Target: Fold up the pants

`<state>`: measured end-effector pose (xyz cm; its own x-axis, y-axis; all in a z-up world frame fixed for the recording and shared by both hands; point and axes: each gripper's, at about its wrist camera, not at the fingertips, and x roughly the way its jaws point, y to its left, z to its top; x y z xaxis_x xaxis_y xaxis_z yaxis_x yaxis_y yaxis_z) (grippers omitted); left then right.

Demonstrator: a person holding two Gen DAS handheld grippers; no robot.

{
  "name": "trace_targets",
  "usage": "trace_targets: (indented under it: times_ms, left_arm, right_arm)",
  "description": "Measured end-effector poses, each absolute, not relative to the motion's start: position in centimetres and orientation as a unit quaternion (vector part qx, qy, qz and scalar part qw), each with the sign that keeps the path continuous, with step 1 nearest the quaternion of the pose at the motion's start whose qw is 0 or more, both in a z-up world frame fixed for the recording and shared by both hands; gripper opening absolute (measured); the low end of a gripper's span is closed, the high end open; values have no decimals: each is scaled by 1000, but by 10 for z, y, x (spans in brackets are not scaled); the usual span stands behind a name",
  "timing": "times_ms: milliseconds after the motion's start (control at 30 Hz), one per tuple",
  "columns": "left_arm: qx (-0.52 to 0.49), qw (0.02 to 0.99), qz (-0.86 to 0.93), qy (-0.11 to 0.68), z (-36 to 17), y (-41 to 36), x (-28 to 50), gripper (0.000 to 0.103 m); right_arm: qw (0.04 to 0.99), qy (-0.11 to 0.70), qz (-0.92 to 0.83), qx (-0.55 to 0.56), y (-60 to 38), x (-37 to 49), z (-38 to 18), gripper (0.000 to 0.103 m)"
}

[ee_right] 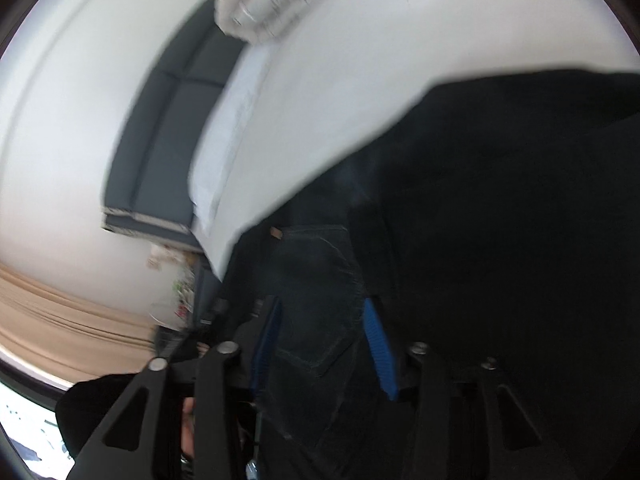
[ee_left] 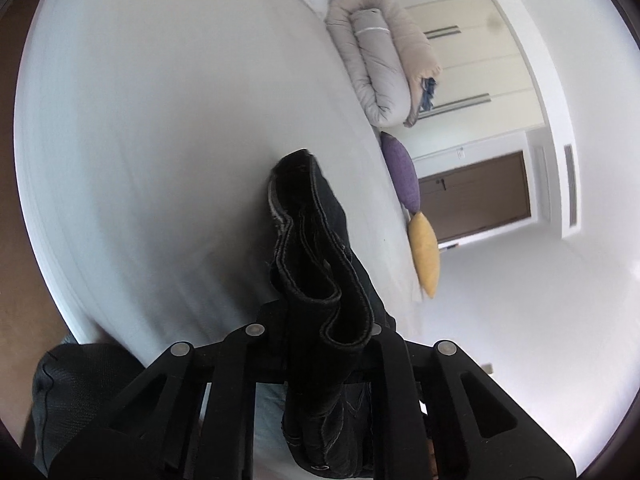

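Observation:
The black jeans hang bunched over the white bed. My left gripper is shut on a thick fold of their stitched hem edges, which stand up past the fingers. In the right wrist view, my right gripper with blue finger pads is shut on the jeans near a back pocket. The dark cloth spreads wide to the right and covers the lower right of that view. The view is motion-blurred.
A rolled beige duvet lies at the bed's far side, with a purple cushion and a yellow cushion along the edge. A pillow and grey headboard show in the right wrist view.

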<state>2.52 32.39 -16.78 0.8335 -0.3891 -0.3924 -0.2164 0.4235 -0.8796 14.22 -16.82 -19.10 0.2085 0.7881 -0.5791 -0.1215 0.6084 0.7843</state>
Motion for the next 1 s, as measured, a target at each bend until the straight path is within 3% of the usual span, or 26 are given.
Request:
trace_targets:
  times_ms: [67, 100, 333, 600, 633, 667, 700, 733, 767, 867, 1000]
  left_arm:
    - [-517, 805, -56, 284, -158, 318, 27, 13]
    - [-505, 813, -56, 285, -151, 314, 28, 13]
    - [-421, 859, -80, 280, -92, 271, 49, 13]
    - [-279, 904, -137, 295, -28, 168, 75, 13]
    - [-262, 907, -144, 297, -23, 155, 77, 13]
    - [-233, 912, -155, 300, -16, 133, 79, 13]
    - [-212, 915, -162, 302, -14, 116, 79, 14]
    - [-196, 917, -167, 304, -12, 101, 78, 14]
    - [-177, 919, -173, 308, -11, 84, 78, 14]
    - [-107, 925, -179, 317, -13, 31, 72, 14]
    - [-5, 929, -171, 330, -30, -35, 61, 15]
  right_arm:
    - [710, 557, 305, 306, -169, 146, -203, 8]
    - [710, 561, 298, 305, -171, 147, -207, 0]
    - [708, 561, 299, 307, -174, 151, -223, 0]
    - [722, 528, 322, 310, -179, 143, -215, 0]
    - [715, 521, 328, 331, -188, 140, -212, 14]
    - [708, 510, 338, 353, -198, 136, -209, 39]
    - [698, 493, 353, 380, -209, 133, -204, 50]
    - [695, 474, 361, 402, -223, 130, -196, 69]
    - [695, 461, 365, 413, -235, 127, -191, 78]
    - [672, 430, 381, 468, -273, 126, -184, 87]
    - [676, 412, 374, 483, -306, 121, -184, 88]
